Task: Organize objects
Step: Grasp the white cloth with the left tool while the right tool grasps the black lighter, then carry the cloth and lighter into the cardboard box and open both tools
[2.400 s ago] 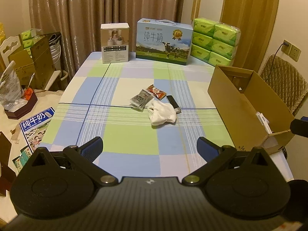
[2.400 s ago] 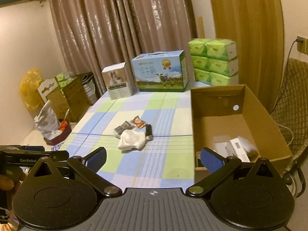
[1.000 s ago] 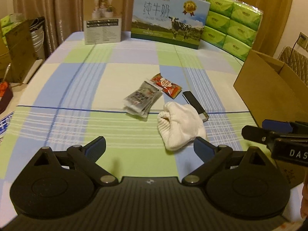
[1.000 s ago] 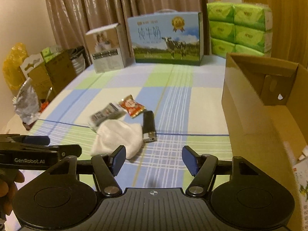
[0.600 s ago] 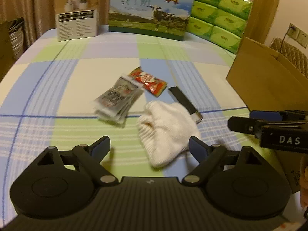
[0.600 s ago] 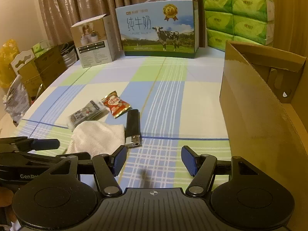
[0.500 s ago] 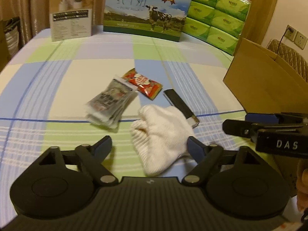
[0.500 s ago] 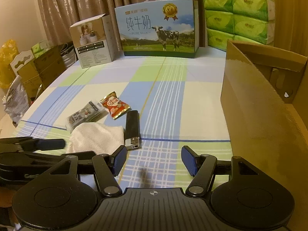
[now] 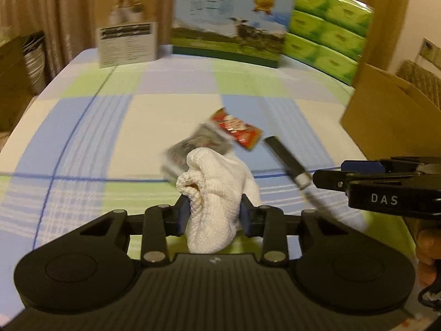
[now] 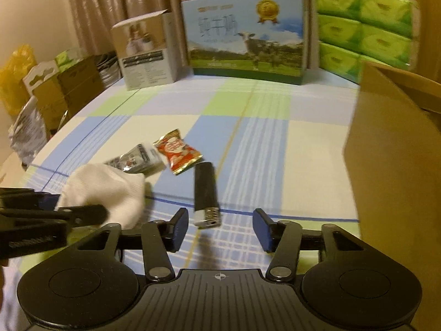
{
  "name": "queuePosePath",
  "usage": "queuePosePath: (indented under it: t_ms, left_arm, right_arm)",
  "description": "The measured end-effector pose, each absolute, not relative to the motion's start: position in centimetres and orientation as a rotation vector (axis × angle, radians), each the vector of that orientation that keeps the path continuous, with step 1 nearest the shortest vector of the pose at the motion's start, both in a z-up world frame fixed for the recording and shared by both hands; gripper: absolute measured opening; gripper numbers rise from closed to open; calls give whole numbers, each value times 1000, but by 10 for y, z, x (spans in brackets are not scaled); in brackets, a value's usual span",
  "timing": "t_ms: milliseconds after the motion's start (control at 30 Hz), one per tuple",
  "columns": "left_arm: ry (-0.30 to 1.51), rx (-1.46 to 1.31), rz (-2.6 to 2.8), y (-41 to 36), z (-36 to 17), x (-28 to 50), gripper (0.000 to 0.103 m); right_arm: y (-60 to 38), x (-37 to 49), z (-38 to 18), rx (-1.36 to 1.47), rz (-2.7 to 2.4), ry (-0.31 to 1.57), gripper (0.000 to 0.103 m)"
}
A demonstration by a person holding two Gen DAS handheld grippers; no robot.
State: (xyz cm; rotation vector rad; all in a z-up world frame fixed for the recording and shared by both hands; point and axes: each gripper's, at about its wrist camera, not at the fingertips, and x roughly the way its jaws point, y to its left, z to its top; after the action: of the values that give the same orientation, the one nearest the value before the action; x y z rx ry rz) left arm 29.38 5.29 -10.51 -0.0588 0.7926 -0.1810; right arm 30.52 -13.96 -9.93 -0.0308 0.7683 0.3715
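Observation:
My left gripper (image 9: 214, 216) is shut on a white sock (image 9: 215, 190), which bulges up between its blue pads; the sock also shows in the right wrist view (image 10: 107, 190). Behind it lie a silver packet (image 9: 195, 146), a red snack packet (image 9: 237, 131) and a black lighter (image 9: 286, 160). My right gripper (image 10: 220, 230) is open, with the lighter (image 10: 205, 194) just ahead between its fingers. The red packet (image 10: 177, 154) and silver packet (image 10: 136, 161) lie left of the lighter.
An open cardboard box (image 10: 397, 151) stands at the right on the checked tablecloth (image 10: 256, 138). A milk carton box (image 10: 245, 38), a small white box (image 10: 146, 49) and green tissue packs (image 10: 366, 27) stand along the far edge.
My left gripper closed on the white sock and lifted it a little. My right gripper moved closer to the lighter and stayed open.

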Motion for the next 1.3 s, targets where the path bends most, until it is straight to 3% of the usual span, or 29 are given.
queuePosePath:
  t_ms: [433,600,833,1000,1300]
  left_arm:
    - [772,-87,-172,59,-115,295,39]
    - [768,-81,-169,57,-117,298,44]
    - [778,-76,-170,56,-120,299,46]
    - [802,-102,-174,56,-118,297,31]
    - [810,-84,-181,38,-92,270,28]
  right_arm:
    - [-110,328,-128,-178,402,708,33]
    - [-105,327,-130,-230,405,686,19]
    - [-110,324,-125,-167,399,737,19]
    - [-118,315,-116,-118,390,762,19]
    - [-137,269,-87,-41,370,762,19]
